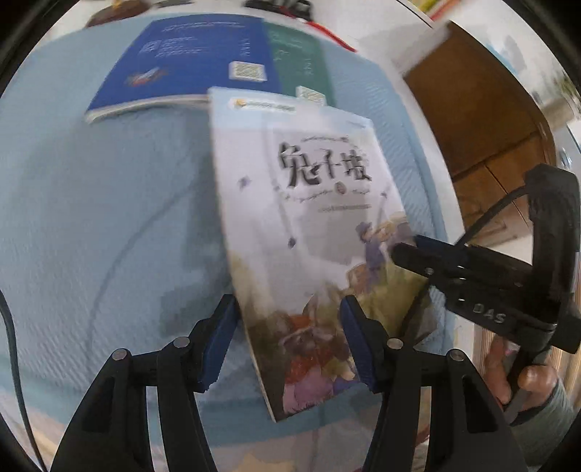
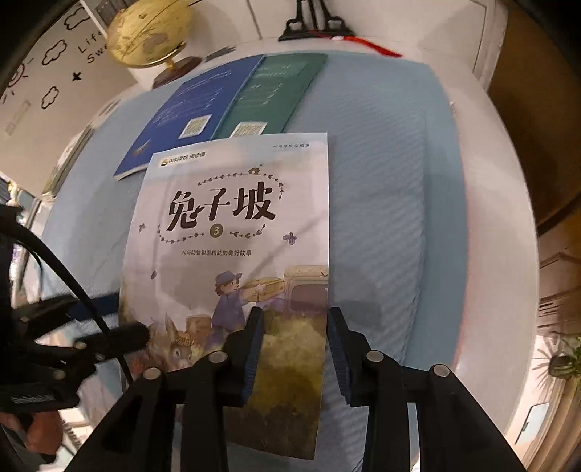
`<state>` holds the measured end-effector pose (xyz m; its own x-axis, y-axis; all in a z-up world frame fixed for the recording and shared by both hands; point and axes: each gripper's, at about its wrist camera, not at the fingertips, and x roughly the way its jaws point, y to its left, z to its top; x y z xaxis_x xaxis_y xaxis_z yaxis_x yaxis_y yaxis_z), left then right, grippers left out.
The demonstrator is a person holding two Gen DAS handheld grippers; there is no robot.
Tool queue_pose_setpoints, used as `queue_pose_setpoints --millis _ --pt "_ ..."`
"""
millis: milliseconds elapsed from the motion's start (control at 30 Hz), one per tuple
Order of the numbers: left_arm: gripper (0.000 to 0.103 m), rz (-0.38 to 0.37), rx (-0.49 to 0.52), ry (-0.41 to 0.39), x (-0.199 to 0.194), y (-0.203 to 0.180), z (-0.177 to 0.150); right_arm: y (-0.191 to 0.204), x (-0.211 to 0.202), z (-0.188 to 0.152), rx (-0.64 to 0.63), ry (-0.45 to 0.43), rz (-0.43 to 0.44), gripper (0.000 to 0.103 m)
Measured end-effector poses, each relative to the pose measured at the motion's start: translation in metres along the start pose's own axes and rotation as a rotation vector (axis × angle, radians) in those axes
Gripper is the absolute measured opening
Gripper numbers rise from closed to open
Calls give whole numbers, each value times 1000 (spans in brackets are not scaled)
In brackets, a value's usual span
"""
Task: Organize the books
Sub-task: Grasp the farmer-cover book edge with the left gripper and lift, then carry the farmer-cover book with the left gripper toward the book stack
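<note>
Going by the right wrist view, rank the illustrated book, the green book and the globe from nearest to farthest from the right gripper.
1. Illustrated book: its lower right edge lies between the right gripper fingers.
2. Green book: flat on the blue mat, beyond the illustrated book's top edge.
3. Globe: far upper left, past the mat.

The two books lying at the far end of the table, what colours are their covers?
One blue book, one green book, side by side; clearest in the right wrist view.
</note>
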<state>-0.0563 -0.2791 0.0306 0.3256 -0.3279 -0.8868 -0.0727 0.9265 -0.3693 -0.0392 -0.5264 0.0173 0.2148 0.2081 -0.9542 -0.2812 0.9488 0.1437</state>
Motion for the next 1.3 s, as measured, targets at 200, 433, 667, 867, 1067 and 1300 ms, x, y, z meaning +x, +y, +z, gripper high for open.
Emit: queue_pose_setpoints --millis 200,433,667,867,1067,1300 --pt "56 34 -53 -44 -10 6 -26 -2 -9 -26 -17 -1 -10 34" --pt "58 102 -17 -88 -6 -14 -27 -8 -9 -32 35 1 92 36" --pt "58 -110 -112 -143 -39 -4 -22 -30 -10 -37 104 -5 186 37" --pt "58 -238 -97 -177 -49 -13 -22 -42 -11 -42 148 -12 276 41" --pt "20 -171 -142 -105 4 -15 -18 -36 -9 -39 111 -13 284 45" --pt "15 -457 -290 -129 -18 0 -12 -61 -10 -29 238 64 468 65"
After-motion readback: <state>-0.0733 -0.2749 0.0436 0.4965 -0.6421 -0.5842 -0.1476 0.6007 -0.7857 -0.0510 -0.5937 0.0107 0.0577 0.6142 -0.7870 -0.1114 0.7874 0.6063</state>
